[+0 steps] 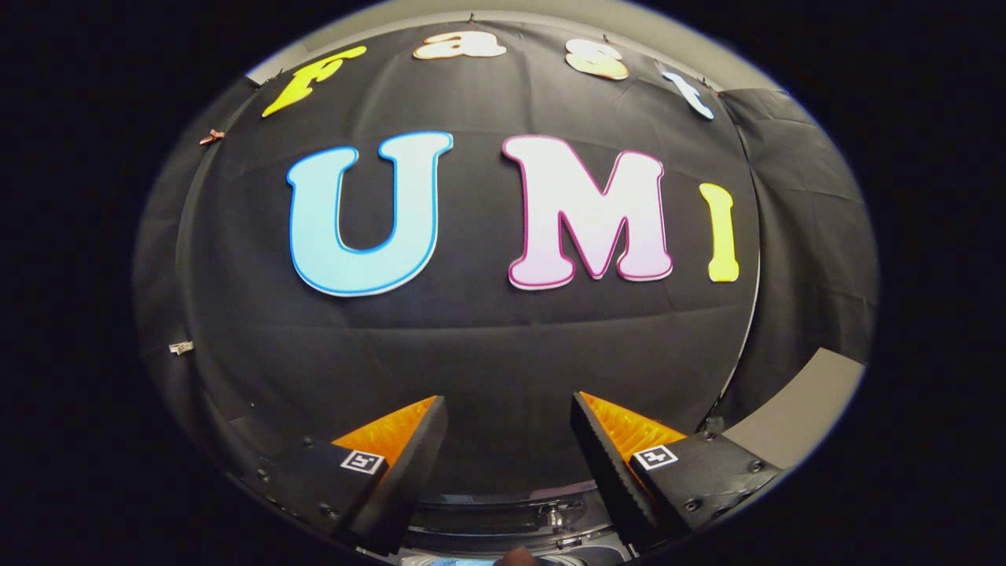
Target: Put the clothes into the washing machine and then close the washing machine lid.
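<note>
Since the tongs point(509, 440) are held level and aimed at the booth's black cloth wall point(487, 354), little of the job itself can be judged from here. The two fingers stand well apart with only bare air between them, gripping nothing. Below and just under the fingertips, a sliver of the washing machine point(503, 515) peeks in: a dark curved rim with some shiny fittings, and at the very bottom a small patch that may be cloth or a fingertip, too slight to tell. Whether the lid is up or down, and whether any clothes are already inside, I cannot tell. My guess is that the task is either barely begun or between steps, since the tongs carry no garment and sit above the machine rather than at the lid. Beyond the fingers the wall hangs in soft folds; off to the right of the right finger a pale grey panel point(794, 417) slants in, and a strip of light wall shows above the cloth.
</note>
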Tool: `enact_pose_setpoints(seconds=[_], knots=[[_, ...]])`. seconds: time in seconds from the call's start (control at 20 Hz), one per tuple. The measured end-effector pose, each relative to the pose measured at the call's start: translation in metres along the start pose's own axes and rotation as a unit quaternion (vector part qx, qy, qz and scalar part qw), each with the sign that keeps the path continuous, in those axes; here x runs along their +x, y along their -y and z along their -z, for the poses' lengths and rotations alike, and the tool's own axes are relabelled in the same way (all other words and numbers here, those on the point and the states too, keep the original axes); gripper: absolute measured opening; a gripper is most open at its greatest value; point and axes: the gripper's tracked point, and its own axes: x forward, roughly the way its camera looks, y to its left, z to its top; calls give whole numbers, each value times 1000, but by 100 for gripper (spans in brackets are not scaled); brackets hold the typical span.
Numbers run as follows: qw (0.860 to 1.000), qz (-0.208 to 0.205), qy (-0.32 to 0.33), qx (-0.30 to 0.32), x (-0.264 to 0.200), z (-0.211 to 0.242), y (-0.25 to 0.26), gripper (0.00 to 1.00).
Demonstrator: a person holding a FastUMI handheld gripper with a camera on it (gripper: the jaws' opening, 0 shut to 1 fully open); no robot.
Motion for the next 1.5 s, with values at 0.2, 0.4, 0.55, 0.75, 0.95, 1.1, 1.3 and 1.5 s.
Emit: enact_pose_setpoints(seconds=[0.2, 0.4, 0.55, 0.75, 0.95, 1.1, 1.3, 1.5], knots=[[999, 1, -53, 8, 19, 34, 1, 99], [995, -2, -93, -27, 18, 64, -2, 99], [997, -3, -71, -22, 19, 66, -3, 99], [995, -11, -97, -28, 14, 69, -3, 100], [993, -31, -110, -27, 1, 72, -6, 100], [996, -37, -83, -24, -12, 71, -5, 99], [997, -36, -62, -23, -39, 75, -2, 99], [997, -31, -64, -23, -60, 84, 2, 99]])
